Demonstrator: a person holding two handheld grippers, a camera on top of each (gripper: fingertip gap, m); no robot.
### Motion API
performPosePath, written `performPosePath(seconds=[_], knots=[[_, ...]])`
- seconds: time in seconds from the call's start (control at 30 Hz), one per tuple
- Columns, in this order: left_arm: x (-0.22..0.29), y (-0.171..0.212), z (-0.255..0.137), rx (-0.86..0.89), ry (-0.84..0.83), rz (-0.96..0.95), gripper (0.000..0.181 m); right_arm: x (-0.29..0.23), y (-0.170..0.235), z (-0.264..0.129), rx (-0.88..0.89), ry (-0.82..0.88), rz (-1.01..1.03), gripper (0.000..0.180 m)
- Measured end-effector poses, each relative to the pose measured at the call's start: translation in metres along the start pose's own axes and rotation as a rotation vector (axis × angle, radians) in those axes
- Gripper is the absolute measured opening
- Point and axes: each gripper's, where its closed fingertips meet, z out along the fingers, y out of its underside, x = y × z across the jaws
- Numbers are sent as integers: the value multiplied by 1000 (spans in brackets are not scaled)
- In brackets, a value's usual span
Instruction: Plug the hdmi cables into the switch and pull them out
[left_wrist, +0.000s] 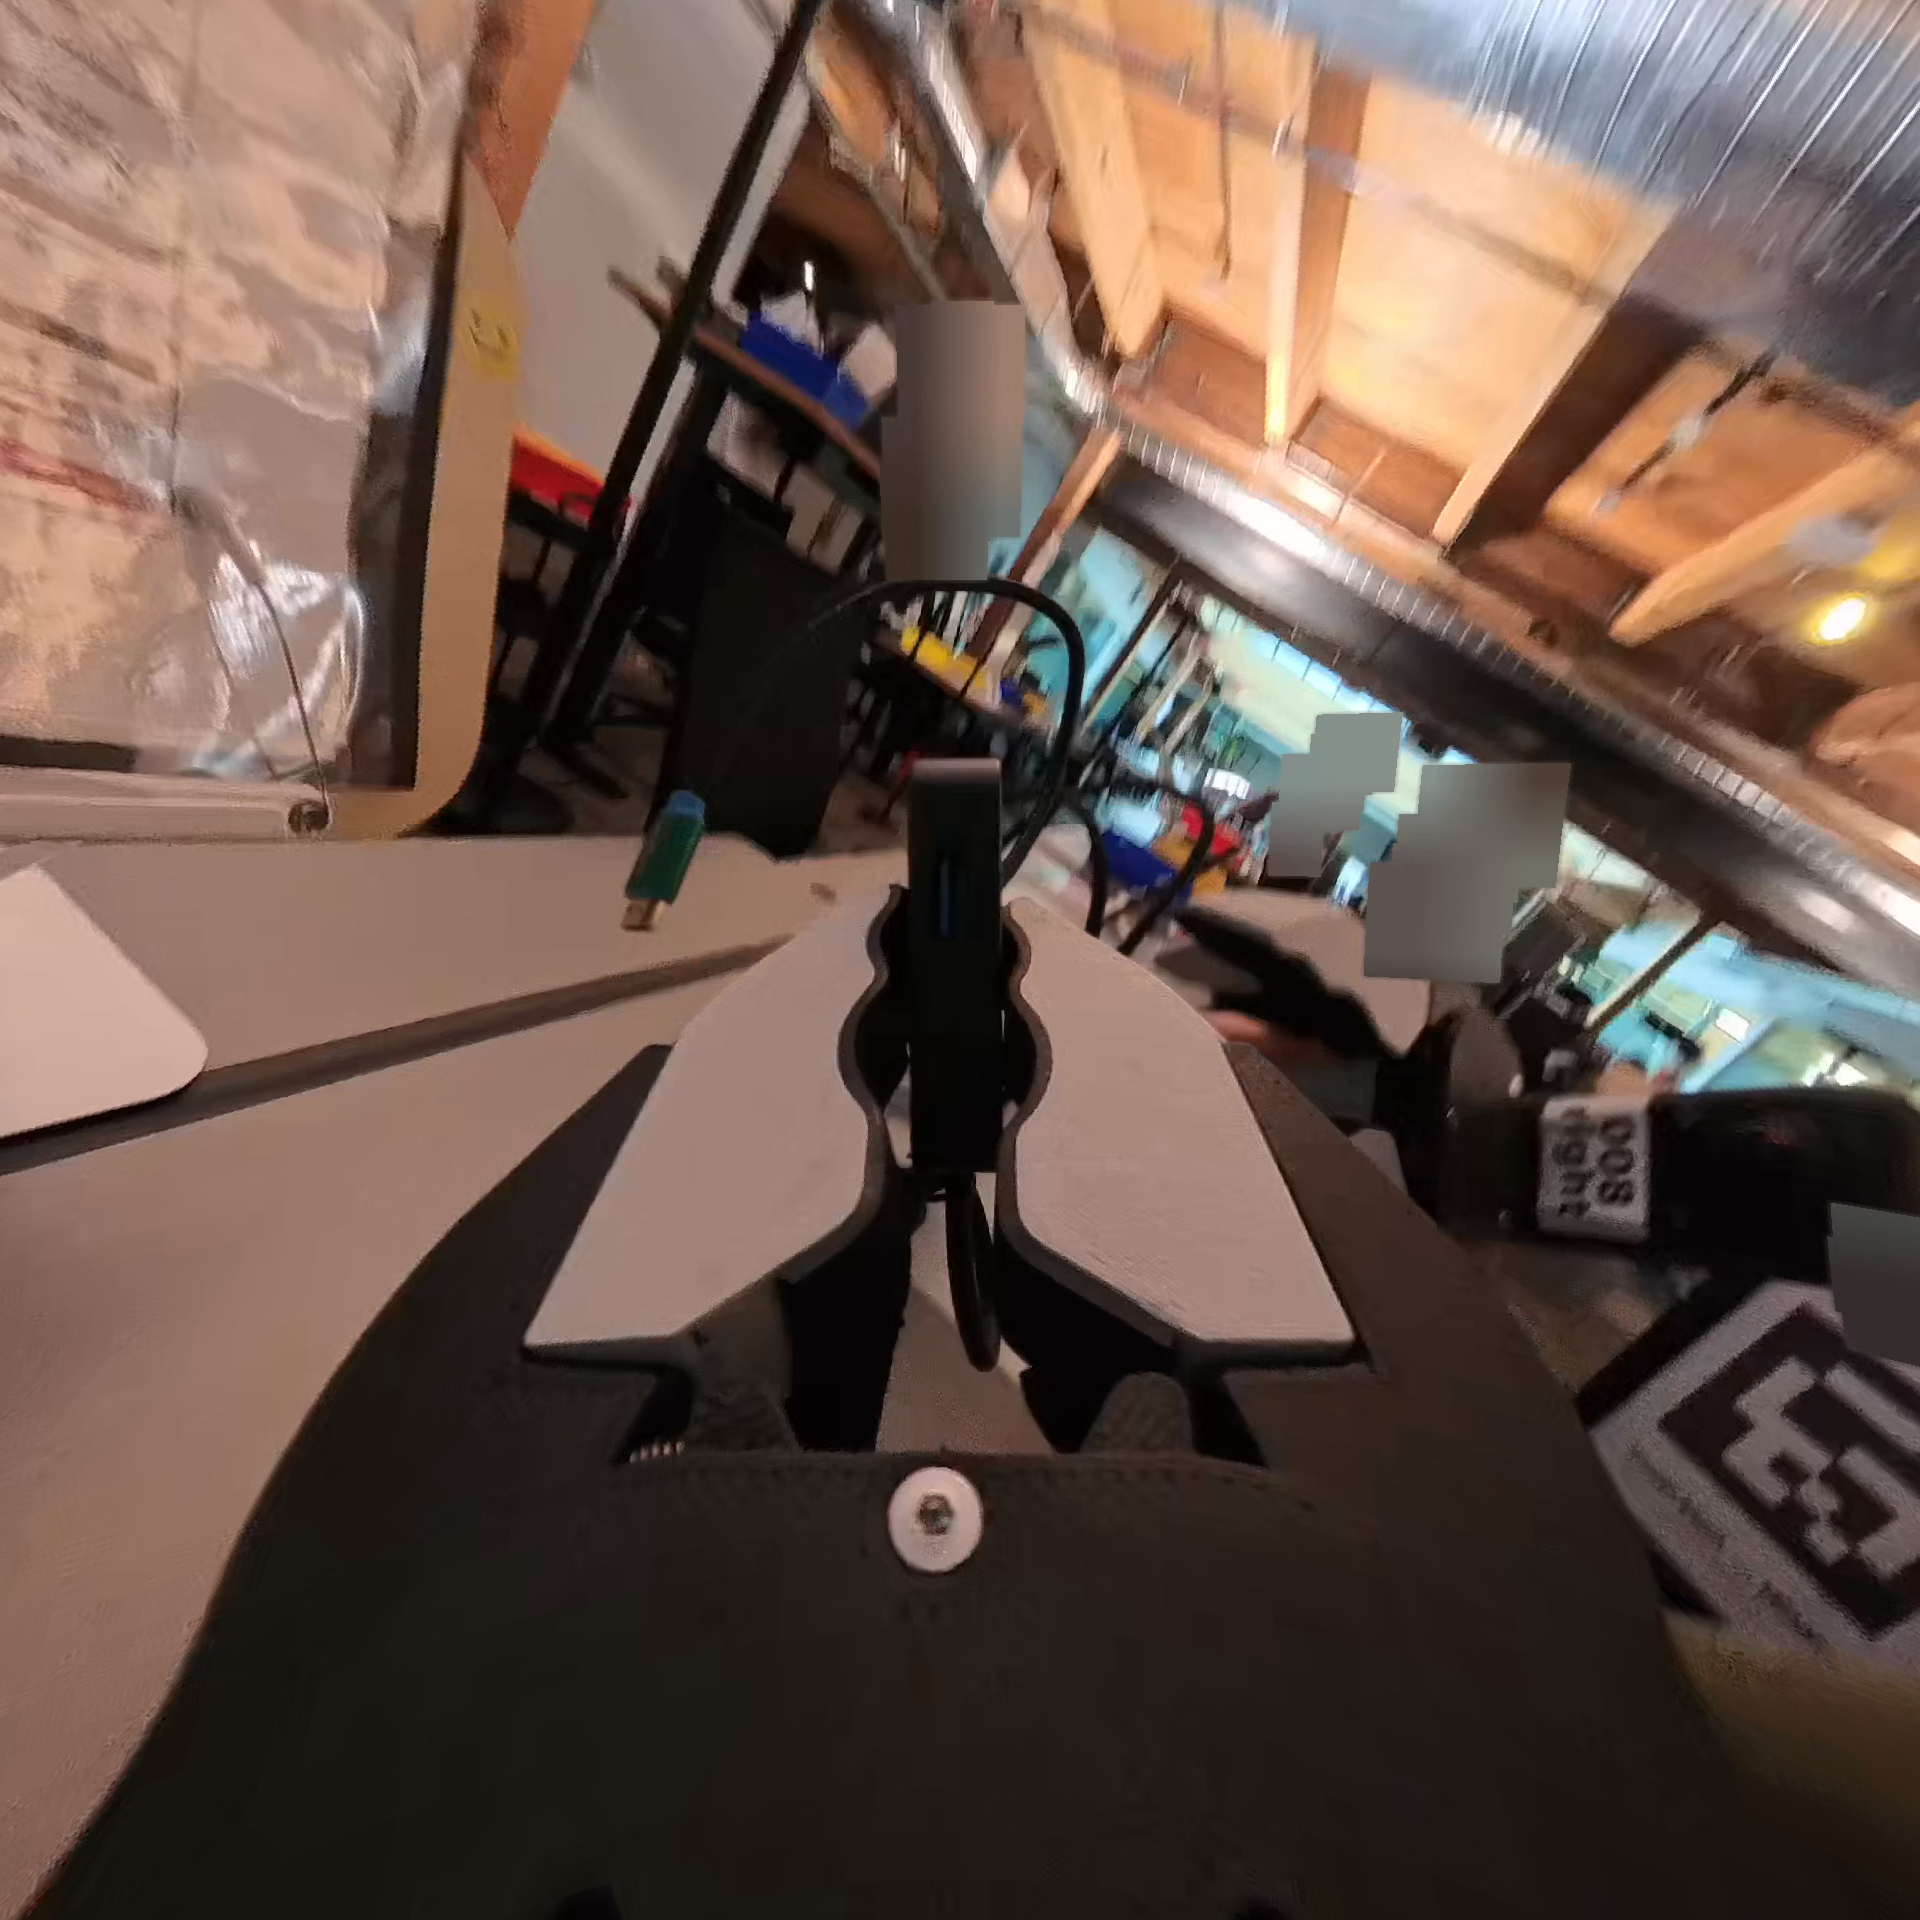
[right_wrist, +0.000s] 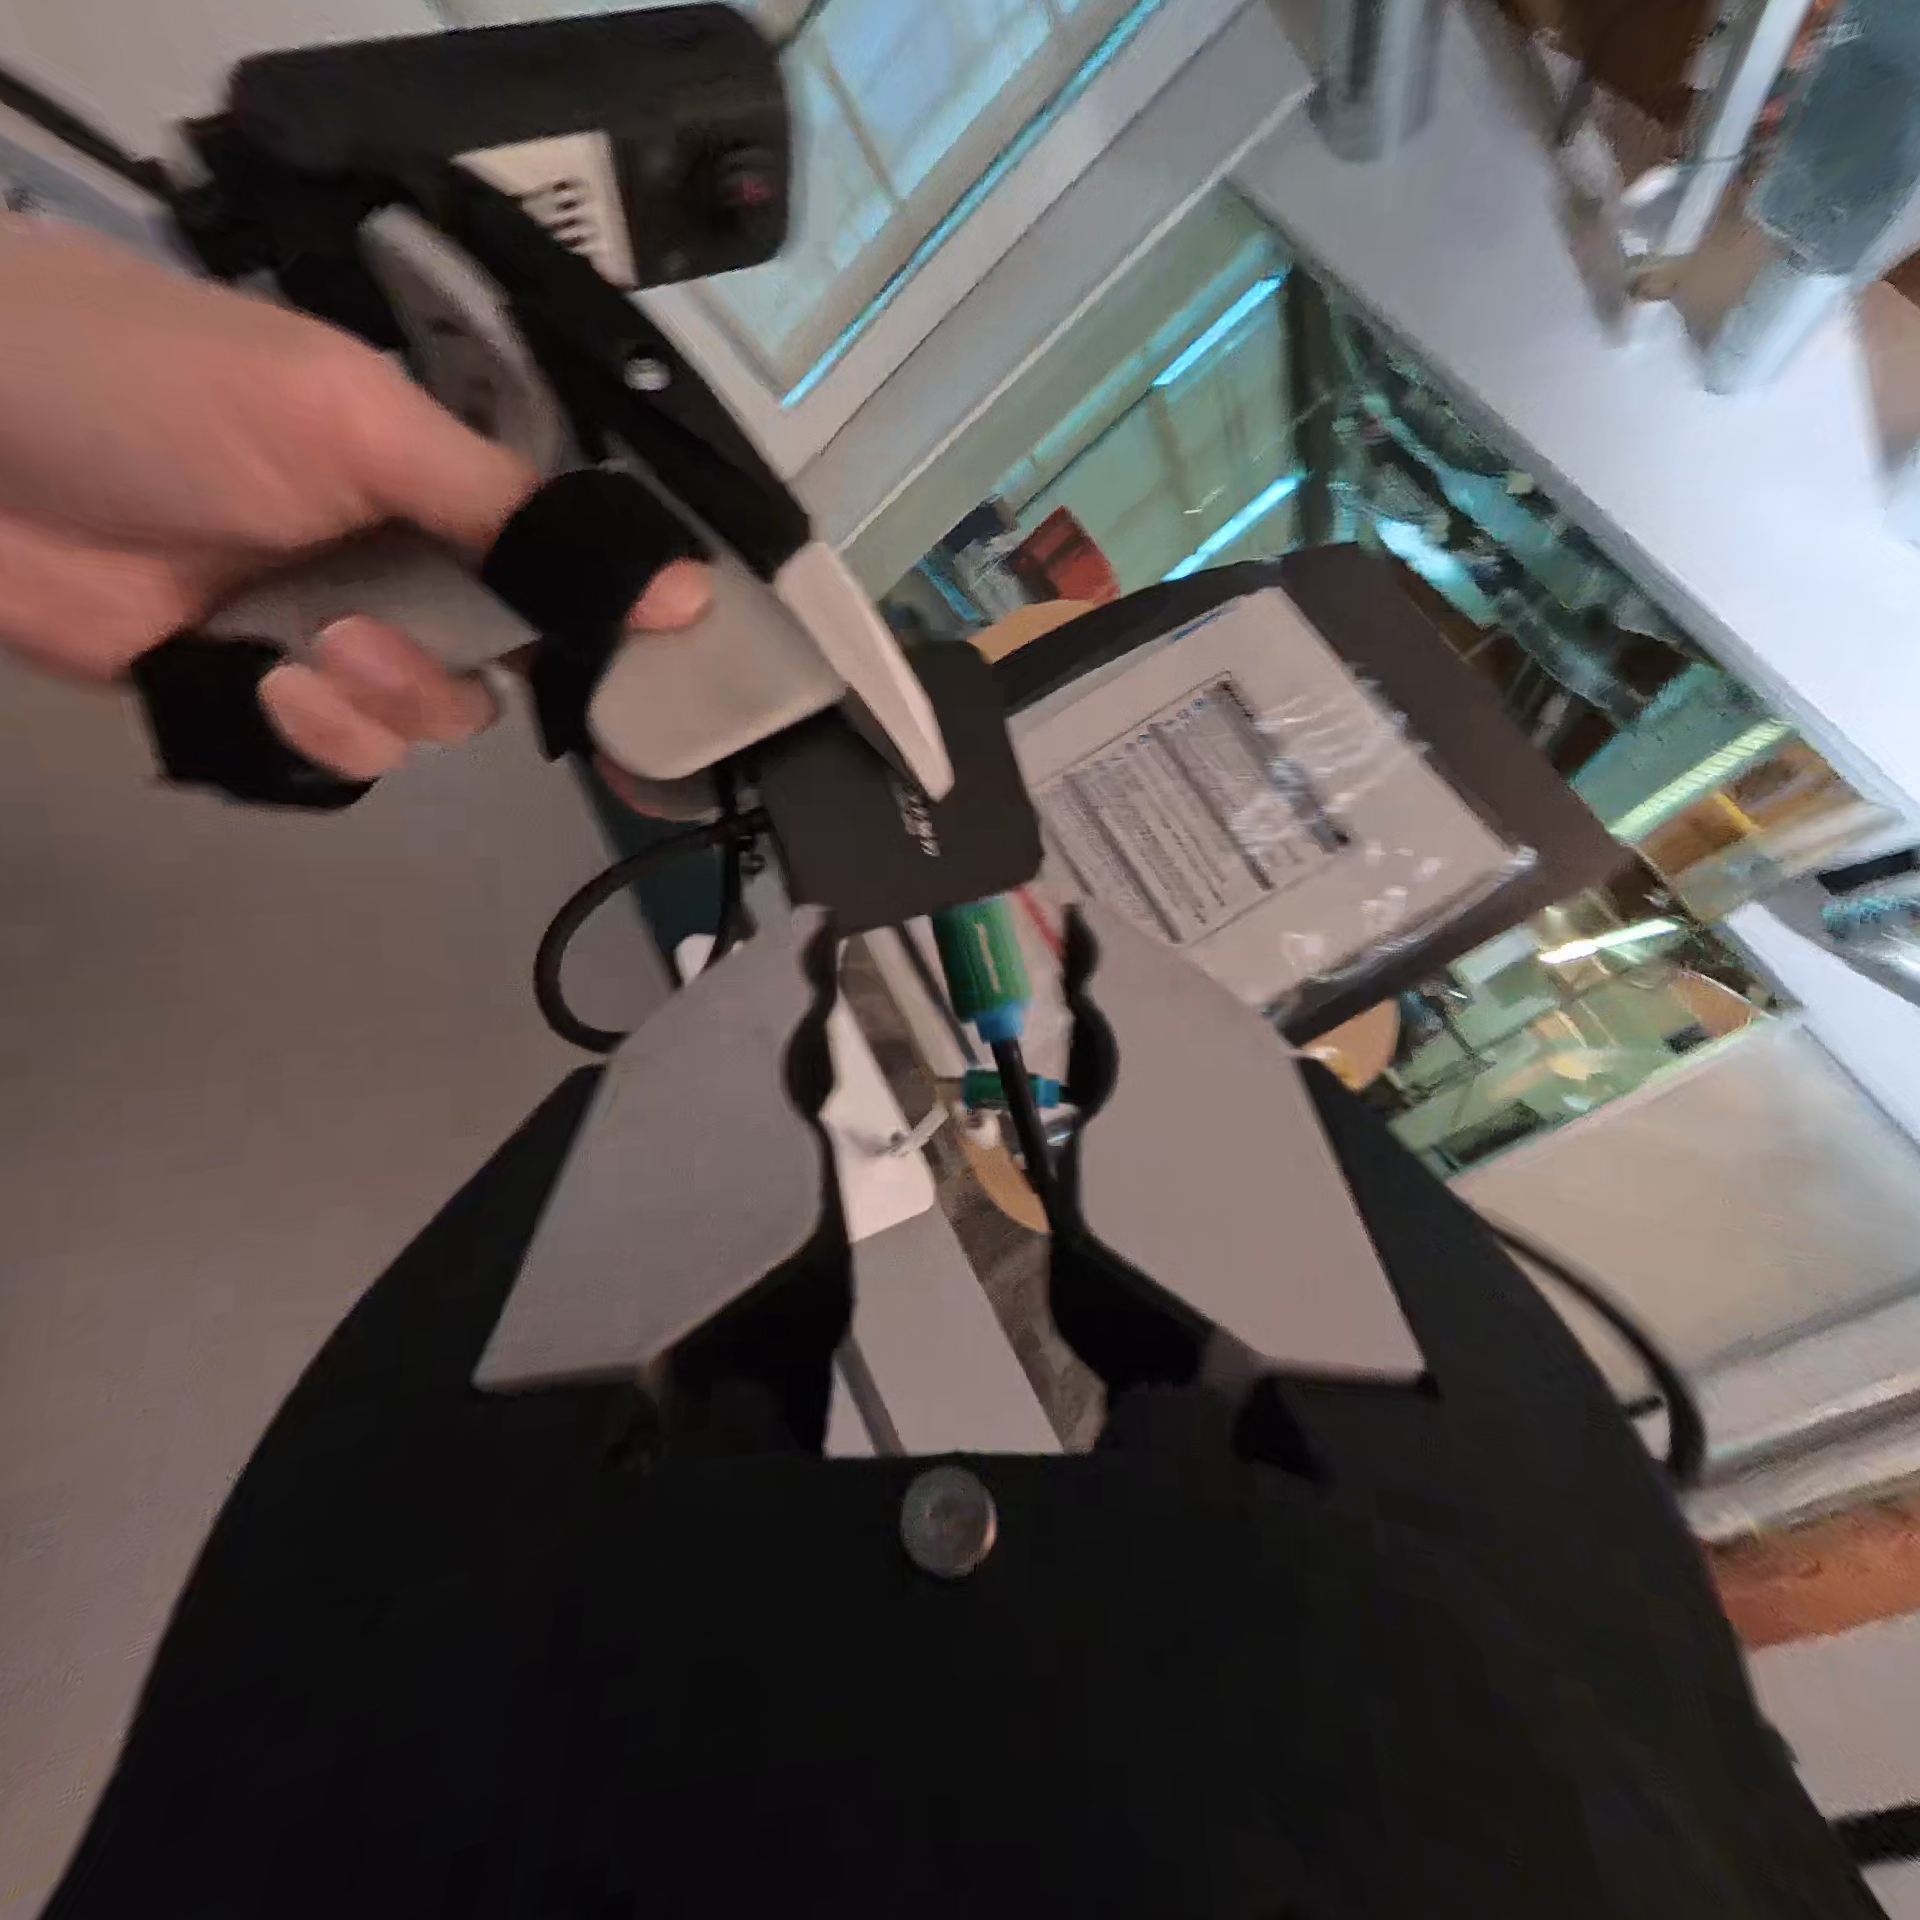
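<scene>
My left gripper (left_wrist: 953, 899) is shut on the black switch (left_wrist: 951, 935), held edge-on and upright above the grey table (left_wrist: 312, 1195). Thin black cables (left_wrist: 1070, 665) loop behind the switch. A green HDMI plug with a blue collar (left_wrist: 665, 857) lies farther off to the left, apart from the switch, its metal end bare. In the right wrist view, my right gripper (right_wrist: 943, 920) is open. The green plug (right_wrist: 982, 977) and its black cable (right_wrist: 1023, 1122) show in the gap between the fingers, just below the switch (right_wrist: 904, 800). The plug's tip is hidden there.
A person's hand (right_wrist: 208, 468) holds the left gripper (right_wrist: 790, 665). A white labelled box in plastic wrap (right_wrist: 1247, 790) lies behind the switch. A white rounded pad (left_wrist: 83, 997) lies on the table at the left. The right gripper's body (left_wrist: 1558, 1174) is close on the right.
</scene>
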Motion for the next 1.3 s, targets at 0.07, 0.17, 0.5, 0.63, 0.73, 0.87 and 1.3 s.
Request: performPosePath(seconds=[0.07, 0.17, 0.5, 0.63, 0.73, 0.87, 1.3], knots=[[-1, 8, 4, -59, -25, 35, 13, -10, 7, 3, -53, -67, -3, 61], [3, 18, 11, -111, -65, 115, 13, -17, 13, 9, -75, -75, -31, 65], [16, 38, 23, -218, -88, 277, 13, -17, 25, 16, -159, -57, -37, 71], [21, 42, 24, -247, -72, 292, 13, -20, 26, 14, -176, -77, -54, 69], [28, 46, 25, -274, -69, 339, 13, -19, 25, 12, -189, -86, -38, 69], [42, 43, 21, -277, -17, 390, 14, -16, 14, 6, -171, -86, -60, 68], [74, 58, -8, -406, 102, 973, 13, -5, -19, -51, 14, -352, 255, 44]])
